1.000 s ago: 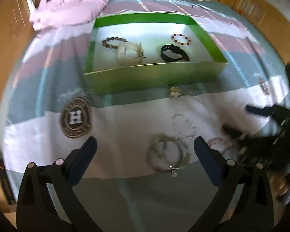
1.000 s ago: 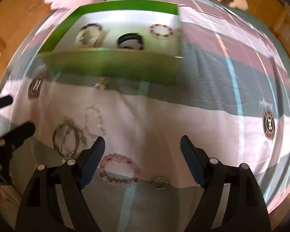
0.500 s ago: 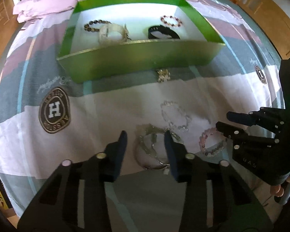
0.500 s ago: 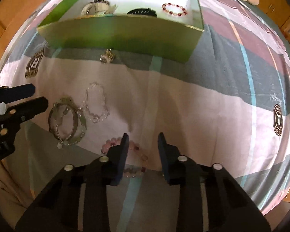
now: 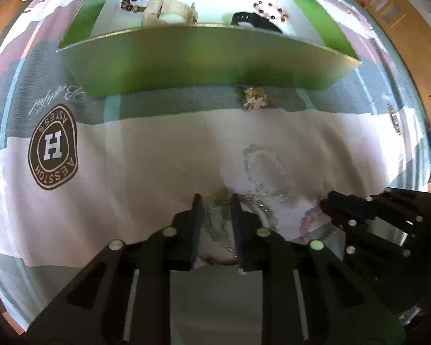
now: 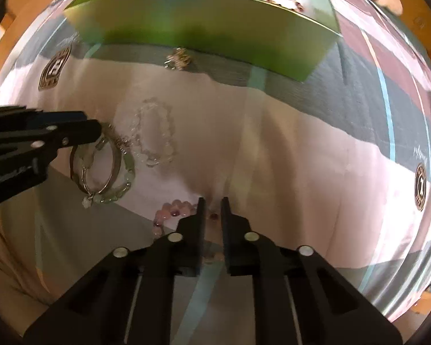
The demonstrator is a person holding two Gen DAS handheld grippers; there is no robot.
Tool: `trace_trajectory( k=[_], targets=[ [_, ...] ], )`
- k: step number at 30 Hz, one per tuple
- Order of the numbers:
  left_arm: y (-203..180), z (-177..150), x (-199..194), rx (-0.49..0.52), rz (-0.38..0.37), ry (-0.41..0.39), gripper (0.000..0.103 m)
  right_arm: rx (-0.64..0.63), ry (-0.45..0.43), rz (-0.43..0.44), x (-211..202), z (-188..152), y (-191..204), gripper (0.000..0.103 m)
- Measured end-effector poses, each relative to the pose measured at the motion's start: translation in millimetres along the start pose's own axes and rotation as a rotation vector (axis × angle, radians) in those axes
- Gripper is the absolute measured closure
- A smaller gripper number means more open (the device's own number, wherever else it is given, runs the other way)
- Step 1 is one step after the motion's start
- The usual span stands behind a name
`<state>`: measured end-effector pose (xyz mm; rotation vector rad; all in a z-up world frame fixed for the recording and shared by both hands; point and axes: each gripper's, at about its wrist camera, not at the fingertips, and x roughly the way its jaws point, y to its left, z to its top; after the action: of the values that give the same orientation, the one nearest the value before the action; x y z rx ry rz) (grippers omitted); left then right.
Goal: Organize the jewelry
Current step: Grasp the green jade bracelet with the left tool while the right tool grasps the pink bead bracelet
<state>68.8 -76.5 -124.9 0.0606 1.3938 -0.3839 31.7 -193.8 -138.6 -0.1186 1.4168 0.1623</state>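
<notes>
Two grippers pinch jewelry on the bedspread [image 5: 146,155]: the left gripper [image 5: 214,201] nearly closed around metal bangles [image 6: 100,164], the right gripper [image 6: 212,204] around a pink bead bracelet [image 6: 172,210]. Next, probably, lifting both into the green box [image 5: 204,54].

Striped bedsheet [image 5: 146,172], green box [image 5: 209,60], clear bracelet [image 5: 263,169], pink bracelet [image 6: 172,211], silver bangles [image 6: 100,166]
</notes>
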Motion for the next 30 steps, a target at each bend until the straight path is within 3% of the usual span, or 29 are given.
trace_trajectory(
  k=[4, 5, 13, 21, 26, 27, 30],
  targets=[
    [2.3, 3.0, 3.6, -0.031, -0.029, 0.003, 0.088, -0.022, -0.003, -0.015, 1.7, 2.1, 7.3, 0.096],
    [3.8, 3.5, 3.1, -0.041, -0.037, 0.001, 0.093, -0.022, -0.004, -0.013, 1.7, 2.1, 8.2, 0.099],
    [0.4, 0.7, -3.9, -0.026, -0.011, -0.028, 0.095, -0.016, -0.006, 0.006, 1.9, -0.4, 5.6, 0.102],
    [-0.8, -6.1, -54.4, -0.014, -0.072, -0.122, 0.096, 0.015, -0.011, 0.004, -0.2, -4.7, -8.7, 0.102],
    [-2.4, -13.5, -80.2, 0.010, -0.068, -0.183, 0.096, -0.011, -0.009, -0.034, -1.5, -9.9, -11.7, 0.102],
    [-0.1, -14.9, -84.9, 0.011, -0.066, -0.193, 0.095, -0.017, -0.009, -0.037, -4.5, -14.6, -14.8, 0.101],
    [9.1, -16.2, -92.8, -0.001, -0.062, -0.204, 0.096, -0.013, 0.003, 0.006, -5.6, -18.8, -18.2, 0.084]
  ],
)
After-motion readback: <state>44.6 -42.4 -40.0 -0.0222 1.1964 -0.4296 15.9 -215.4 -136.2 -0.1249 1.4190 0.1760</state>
